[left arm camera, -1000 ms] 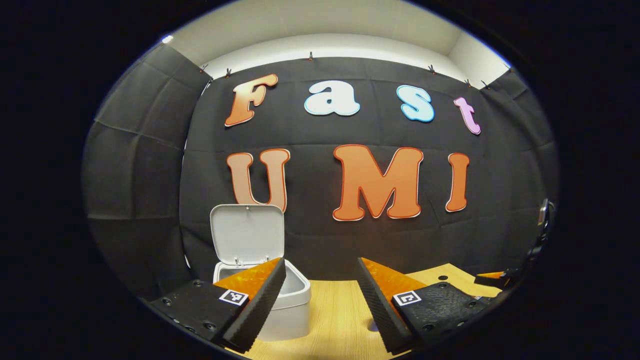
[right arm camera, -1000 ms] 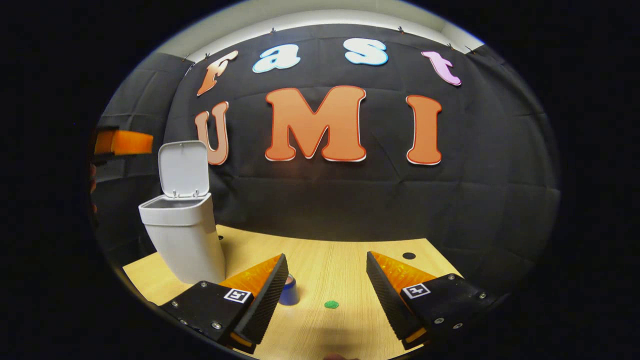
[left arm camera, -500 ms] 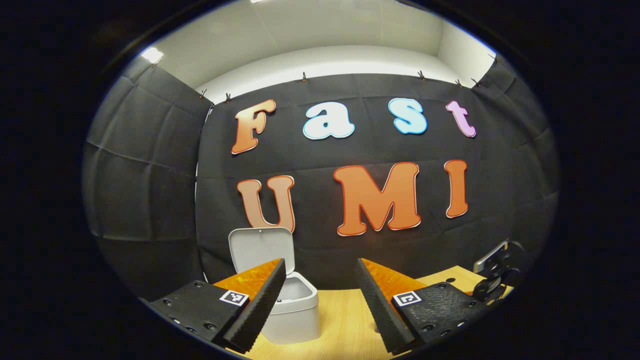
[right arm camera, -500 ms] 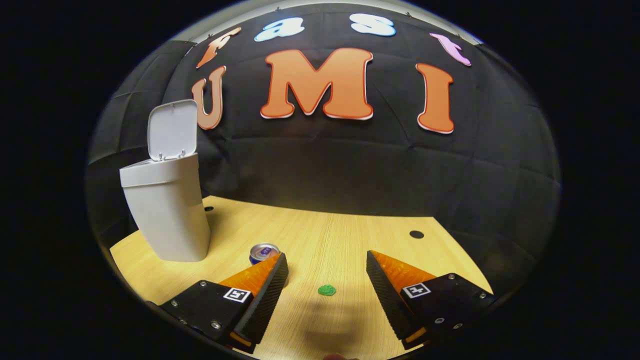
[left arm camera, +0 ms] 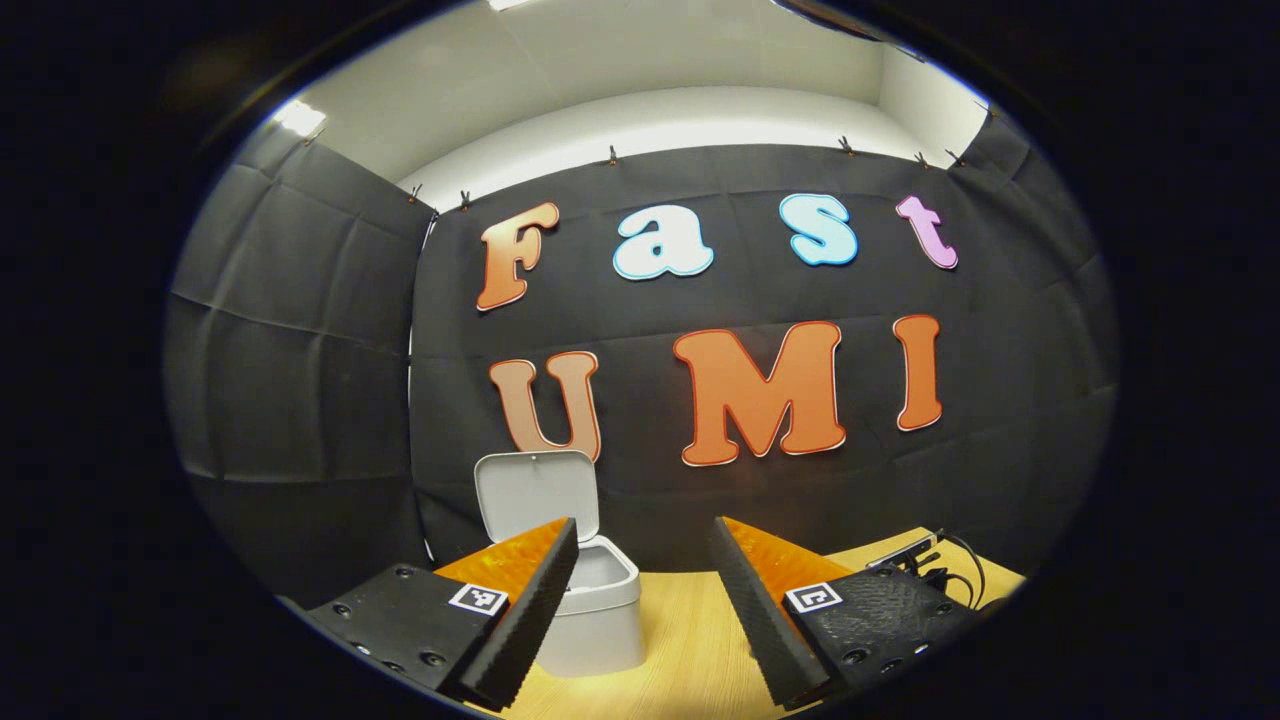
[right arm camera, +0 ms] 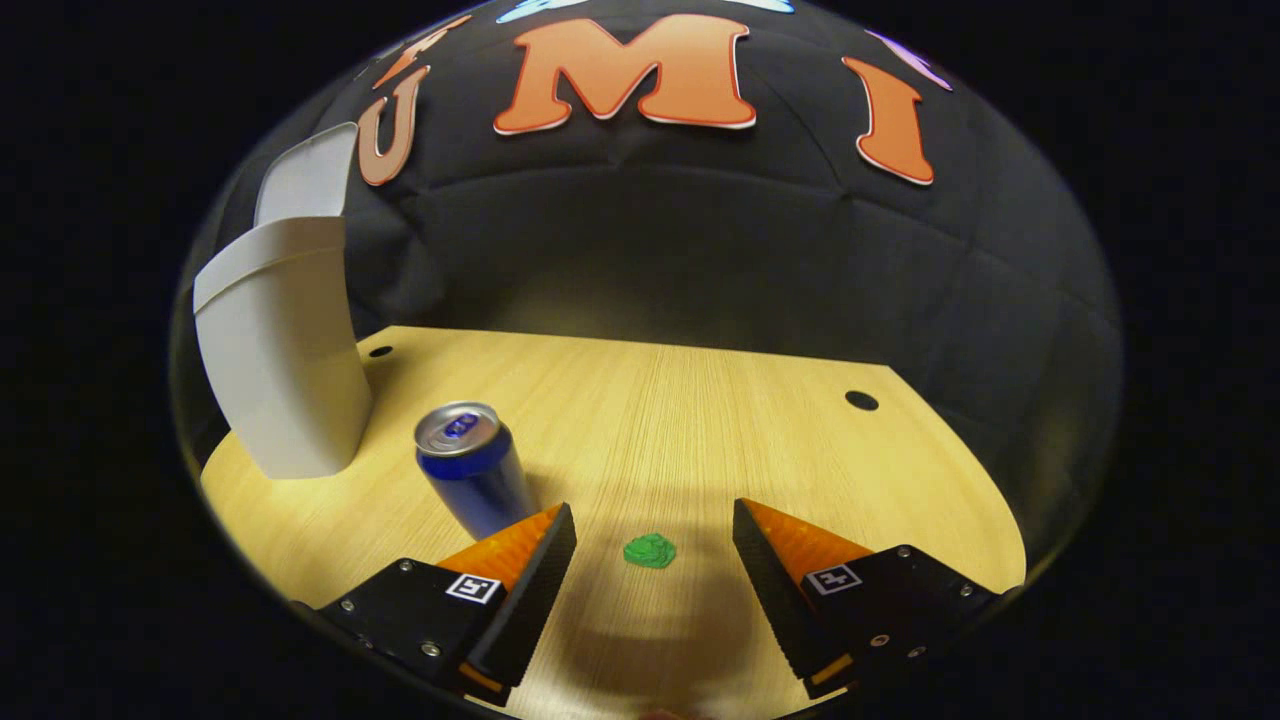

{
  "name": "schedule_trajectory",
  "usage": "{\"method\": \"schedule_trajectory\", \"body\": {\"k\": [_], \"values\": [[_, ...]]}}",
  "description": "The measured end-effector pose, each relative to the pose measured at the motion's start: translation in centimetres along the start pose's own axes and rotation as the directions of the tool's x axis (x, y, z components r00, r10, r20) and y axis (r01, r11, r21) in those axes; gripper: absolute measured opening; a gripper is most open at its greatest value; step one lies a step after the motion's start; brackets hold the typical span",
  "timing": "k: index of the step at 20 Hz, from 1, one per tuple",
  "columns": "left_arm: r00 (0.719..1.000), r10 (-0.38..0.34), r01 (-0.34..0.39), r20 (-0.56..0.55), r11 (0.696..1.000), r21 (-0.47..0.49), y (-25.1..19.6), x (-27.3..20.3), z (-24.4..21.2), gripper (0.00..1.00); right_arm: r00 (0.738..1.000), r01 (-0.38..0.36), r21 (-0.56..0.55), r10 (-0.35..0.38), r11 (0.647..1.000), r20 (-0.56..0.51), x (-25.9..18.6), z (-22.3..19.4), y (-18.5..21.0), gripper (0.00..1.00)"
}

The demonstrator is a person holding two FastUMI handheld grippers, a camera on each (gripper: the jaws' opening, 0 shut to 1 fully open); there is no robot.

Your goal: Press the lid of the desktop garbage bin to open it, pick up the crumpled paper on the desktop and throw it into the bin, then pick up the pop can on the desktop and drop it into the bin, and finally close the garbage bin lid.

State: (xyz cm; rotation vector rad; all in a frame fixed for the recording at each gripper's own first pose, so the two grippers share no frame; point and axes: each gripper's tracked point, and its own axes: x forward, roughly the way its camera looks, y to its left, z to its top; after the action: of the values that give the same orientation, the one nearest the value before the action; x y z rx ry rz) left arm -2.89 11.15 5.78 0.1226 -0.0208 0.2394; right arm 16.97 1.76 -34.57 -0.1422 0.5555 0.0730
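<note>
Our right hand-held gripper (right arm camera: 655, 560) wide above the crumpled green paper (right arm camera: 650, 550), blue pop can (right arm camera: 472, 468) just left; left hand-held gripper (left arm camera: 640, 590) wide too, near the open-lidded white bin (left arm camera: 598, 620).

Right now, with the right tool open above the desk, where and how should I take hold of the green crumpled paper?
Grip the crumpled paper across its middle, coming straight down from above. It is a small low wad lying flat on the desk, already between the right tool's open fingers. The pop can stands close by, so probably keep clear of it.

A light wooden surface (right arm camera: 700, 400) with a small round hole (right arm camera: 861, 400) at its far right meets the black cloth wall (right arm camera: 700, 230).
</note>
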Motion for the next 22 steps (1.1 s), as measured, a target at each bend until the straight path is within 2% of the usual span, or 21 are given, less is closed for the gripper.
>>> {"method": "schedule_trajectory", "body": {"k": [1, 2, 7, 9, 10, 12, 13, 14, 15, 16, 17, 18, 21, 22], "values": [[1.000, 0.010, -0.010, -0.005, 1.000, 0.003, 0.3, -0.1, 0.0, 0.89, 1.000, 0.006, 0.005, -0.006, 1.000, -0.024, 0.8, -0.7, -0.1, 0.94], [1.000, 0.016, -0.016, -0.009, 1.000, 0.005, 0.4, -0.1, -0.2, 0.85, 0.999, 0.010, 0.013, -0.009, 1.000, -0.044, 1.3, -1.2, -0.1, 0.95], [0.999, 0.039, -0.039, -0.033, 0.999, 0.008, 1.1, -0.2, -0.8, 0.85, 0.990, 0.039, 0.023, -0.035, 0.999, -0.138, 3.7, -4.0, -0.5, 0.94], [0.997, 0.049, -0.048, -0.052, 0.999, 0.007, 1.5, -0.3, -1.5, 0.85, 0.988, 0.025, 0.043, -0.018, 0.999, -0.155, 4.2, -4.3, -0.2, 0.90], [0.997, 0.049, -0.049, -0.061, 0.999, 0.005, 1.6, -0.3, -1.8, 0.90, 0.988, 0.024, 0.041, -0.018, 0.999, -0.153, 4.3, -4.2, 0.0, 0.83], [0.996, 0.046, -0.045, -0.081, 0.999, 0.004, 1.4, -0.3, -2.3, 0.90, 0.987, 0.016, 0.027, -0.012, 1.000, -0.159, 4.6, -4.6, 0.3, 0.73], [0.995, 0.040, -0.040, -0.086, 0.999, 0.007, 1.2, -0.4, -2.4, 0.86, 0.984, 0.011, 0.026, -0.007, 1.000, -0.176, 4.5, -5.0, 0.6, 0.69], [0.995, 0.034, -0.033, -0.091, 0.999, 0.011, 1.0, -0.3, -2.4, 0.86, 0.981, 0.003, 0.024, 0.001, 1.000, -0.194, 4.2, -5.5, 0.8, 0.51], [0.996, 0.028, -0.027, -0.090, 1.000, 0.015, 0.8, -0.3, -2.4, 0.86, 0.982, 0.007, 0.024, -0.002, 1.000, -0.190, 4.0, -5.4, 0.9, 0.54], [0.996, 0.022, -0.021, -0.090, 1.000, 0.020, 0.7, -0.3, -2.6, 0.90, 0.982, 0.013, 0.013, -0.011, 1.000, -0.188, 4.0, -5.3, 0.8, 0.43], [0.996, 0.017, -0.015, -0.093, 1.000, 0.023, 0.5, -0.3, -2.6, 0.86, 0.983, 0.018, 0.001, -0.018, 1.000, -0.181, 4.0, -5.3, 0.7, 0.40], [0.995, 0.011, -0.008, -0.097, 1.000, 0.024, 0.4, -0.4, -2.7, 0.86, 0.984, 0.015, 0.000, -0.015, 1.000, -0.180, 3.7, -5.2, 0.8, 0.32], [0.994, -0.006, 0.009, -0.108, 1.000, 0.020, 0.2, -0.5, -3.2, 0.86, 0.985, 0.000, 0.023, 0.004, 1.000, -0.174, 3.2, -5.0, 1.0, 0.25], [0.994, -0.010, 0.013, -0.108, 1.000, 0.020, 0.2, -0.5, -3.1, 0.90, 0.985, 0.000, 0.031, 0.006, 1.000, -0.171, 2.8, -4.7, 0.9, 0.23]]}}
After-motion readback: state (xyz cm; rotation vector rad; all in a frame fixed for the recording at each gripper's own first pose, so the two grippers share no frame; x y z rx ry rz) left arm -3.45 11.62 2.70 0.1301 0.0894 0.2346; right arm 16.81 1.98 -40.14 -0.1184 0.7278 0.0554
